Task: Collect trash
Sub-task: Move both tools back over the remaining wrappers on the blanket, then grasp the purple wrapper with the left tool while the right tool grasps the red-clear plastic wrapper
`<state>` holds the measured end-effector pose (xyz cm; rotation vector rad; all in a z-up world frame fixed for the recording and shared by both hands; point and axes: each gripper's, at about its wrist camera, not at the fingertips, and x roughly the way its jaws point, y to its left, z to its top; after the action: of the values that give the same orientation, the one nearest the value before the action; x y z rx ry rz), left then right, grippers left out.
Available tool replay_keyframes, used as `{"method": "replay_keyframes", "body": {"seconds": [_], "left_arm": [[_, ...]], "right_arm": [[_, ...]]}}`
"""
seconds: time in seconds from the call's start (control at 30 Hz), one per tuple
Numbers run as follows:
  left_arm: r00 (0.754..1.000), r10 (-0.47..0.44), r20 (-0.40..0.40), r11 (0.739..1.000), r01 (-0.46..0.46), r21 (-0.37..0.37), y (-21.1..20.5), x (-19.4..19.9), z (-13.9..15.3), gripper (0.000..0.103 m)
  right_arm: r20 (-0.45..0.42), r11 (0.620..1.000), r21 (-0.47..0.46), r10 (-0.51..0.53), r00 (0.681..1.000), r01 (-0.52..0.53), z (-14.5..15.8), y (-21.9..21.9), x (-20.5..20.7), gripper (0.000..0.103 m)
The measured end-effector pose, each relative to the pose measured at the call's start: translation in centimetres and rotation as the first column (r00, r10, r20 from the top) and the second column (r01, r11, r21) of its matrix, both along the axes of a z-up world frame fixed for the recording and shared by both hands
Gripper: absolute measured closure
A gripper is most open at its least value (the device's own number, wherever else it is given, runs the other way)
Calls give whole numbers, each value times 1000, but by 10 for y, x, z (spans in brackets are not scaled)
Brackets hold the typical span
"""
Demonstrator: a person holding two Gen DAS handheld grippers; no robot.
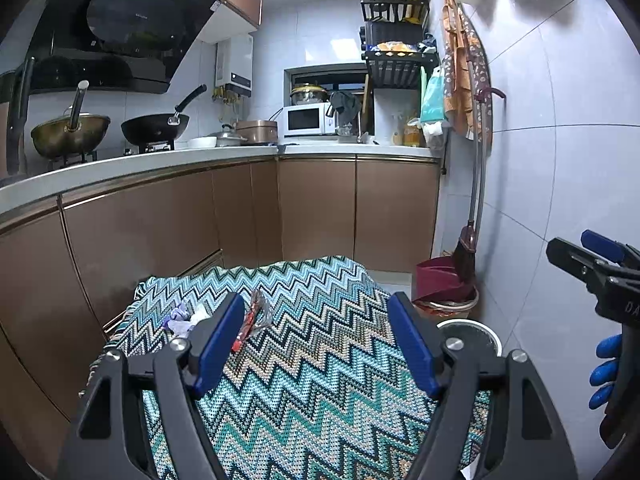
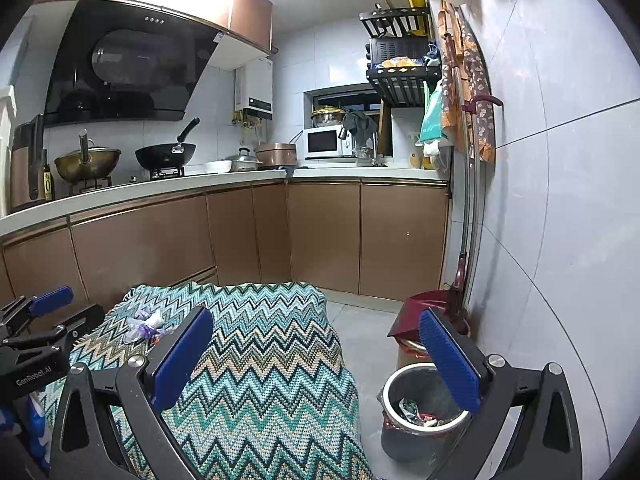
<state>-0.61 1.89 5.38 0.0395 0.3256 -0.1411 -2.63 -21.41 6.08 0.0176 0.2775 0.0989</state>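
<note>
A table under a zigzag knitted cloth fills the foreground. On its far left lie a crumpled purple-and-white wrapper and a red-and-clear wrapper. My left gripper hovers open over the cloth, nothing between its blue pads, and the red wrapper lies just beyond its left pad. My right gripper stands wide open and empty at the table's right edge. Its right finger hangs above a grey trash bin that holds several scraps. The purple wrapper also shows in the right wrist view.
A dark red dustpan and a broom lean by the tiled wall behind the bin. Brown cabinets and a white counter with pans wrap around the left and back. A hand in a blue glove holds the right gripper.
</note>
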Motion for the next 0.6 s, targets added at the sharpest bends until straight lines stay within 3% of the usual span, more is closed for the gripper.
{"method": "replay_keyframes", "body": {"seconds": [0.2, 0.6], "left_arm": [[1000, 8, -30, 1000, -8, 2, 9, 17, -15, 30], [988, -9, -156, 996, -5, -88, 68, 67, -66, 30]], "right_arm": [[-57, 1000, 0, 29, 998, -29, -13, 12, 23, 0], [-208, 995, -8, 92, 974, -95, -45, 44, 91, 0]]}}
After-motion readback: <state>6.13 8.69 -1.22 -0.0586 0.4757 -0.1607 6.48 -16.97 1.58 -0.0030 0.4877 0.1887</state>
